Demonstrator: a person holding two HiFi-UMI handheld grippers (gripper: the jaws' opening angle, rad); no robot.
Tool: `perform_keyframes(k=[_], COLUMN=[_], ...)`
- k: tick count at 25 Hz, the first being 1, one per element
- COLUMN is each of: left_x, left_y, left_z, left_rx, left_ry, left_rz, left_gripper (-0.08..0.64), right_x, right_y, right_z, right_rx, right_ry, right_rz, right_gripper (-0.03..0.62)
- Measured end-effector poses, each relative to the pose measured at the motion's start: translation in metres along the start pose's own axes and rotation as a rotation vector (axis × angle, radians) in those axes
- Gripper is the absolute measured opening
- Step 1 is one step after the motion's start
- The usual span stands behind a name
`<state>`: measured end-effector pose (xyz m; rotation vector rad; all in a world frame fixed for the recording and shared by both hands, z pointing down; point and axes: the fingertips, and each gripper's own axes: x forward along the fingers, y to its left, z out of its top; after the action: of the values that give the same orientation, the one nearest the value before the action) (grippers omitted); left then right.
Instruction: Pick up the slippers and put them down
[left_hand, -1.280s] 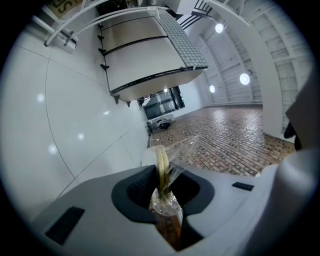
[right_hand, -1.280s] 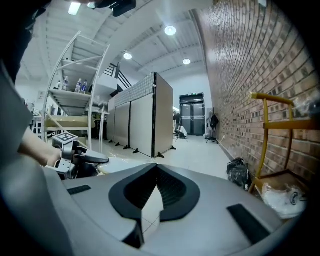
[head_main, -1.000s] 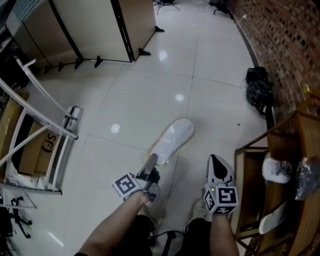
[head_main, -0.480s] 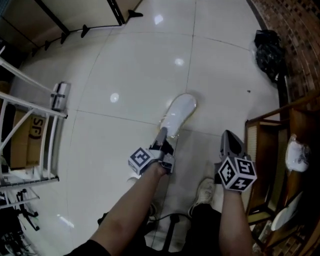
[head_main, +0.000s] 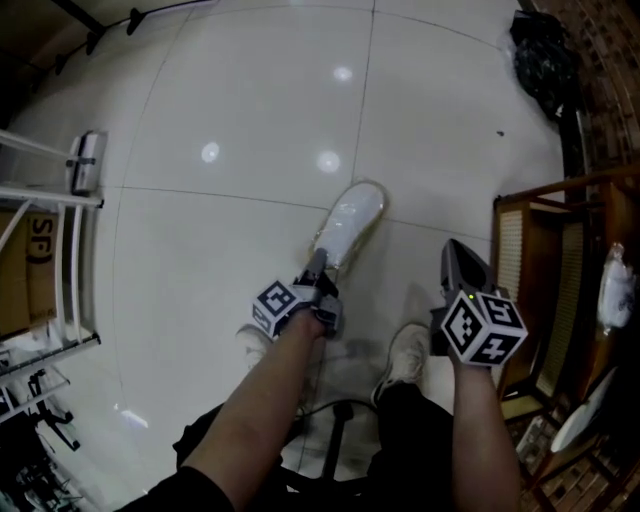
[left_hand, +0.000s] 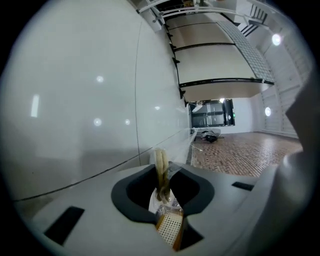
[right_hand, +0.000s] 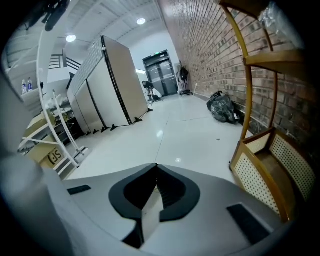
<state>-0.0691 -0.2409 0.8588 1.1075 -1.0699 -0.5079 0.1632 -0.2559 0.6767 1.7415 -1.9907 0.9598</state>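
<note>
Left gripper has sunk — its slipper partly hidden.

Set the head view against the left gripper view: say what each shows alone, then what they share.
Head view only: the whole white slipper, the right gripper, the person's shoe and a wooden rack. Left gripper view only: the slipper's beige edge and crinkled plastic wrap pinched between the jaws. Both: the left gripper, the slipper and the glossy white floor.

workroom or studio: glossy tile floor, brick wall, freestanding partition panels, cardboard box
</note>
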Motion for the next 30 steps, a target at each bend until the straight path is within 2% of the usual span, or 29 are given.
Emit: perform_keyframes(k=[4,6,8,10,13,15,16,19,22,24,27,30], left_x=[-0.006,-0.009,-0.013,-0.022,-0.043,-0.054,-0.058,-0.057,-0.041,-0.022,0.002,0.007], left_y=[0.026,0.038,0.054,0.075,0.108,0.124,0.127,0.126,0.105,0.079,0.022,-0.046], left_z=[0.004,0.005,0.003,0.0,-0.012,-0.028,-0.034,-0.043,-0.048,-0.046,-0.039,-0.032], left_rx=[0.006,0.049,0.103,0.145,0.175,0.18,0.191,0.244,0.295,0.41,0.65,0.815], left_ry=[-0.015,-0.009,0.023,0.06,0.155,0.257,0.292,0.327,0.35,0.362,0.371,0.326], left_rz=[0.113,0.183,0.283,0.423,0.643,0.744,0.77,0.78,0.72,0.655,0.545,0.432], left_gripper=[0.093,0.138,0.184,0.225,0.235,0.235,0.233,0.23,0.23,0.23,0.23,0.224], right_x=[-0.001,-0.001,0.0,0.0,0.001,0.001,0.001,0.002,0.004,0.005,0.004,-0.009], right_y=[0.004,0.007,0.008,0.009,0.014,0.016,0.016,0.016,0.017,0.018,0.019,0.023], right_z=[0.001,0.002,0.004,0.005,0.005,0.004,0.004,0.004,0.002,-0.001,0.006,0.021], right_rx=[-0.003,-0.01,-0.01,-0.01,-0.023,-0.028,-0.027,-0.026,-0.045,-0.062,-0.101,-0.173], right_ry=[-0.001,0.002,-0.002,-0.003,0.001,0.004,0.005,0.005,0.019,0.039,0.052,0.027], right_rz=[0.012,0.018,0.023,0.028,0.043,0.049,0.049,0.048,0.049,0.049,0.039,0.016], right_gripper=[0.011,0.011,0.011,0.011,0.011,0.011,0.011,0.011,0.011,0.011,0.011,0.011])
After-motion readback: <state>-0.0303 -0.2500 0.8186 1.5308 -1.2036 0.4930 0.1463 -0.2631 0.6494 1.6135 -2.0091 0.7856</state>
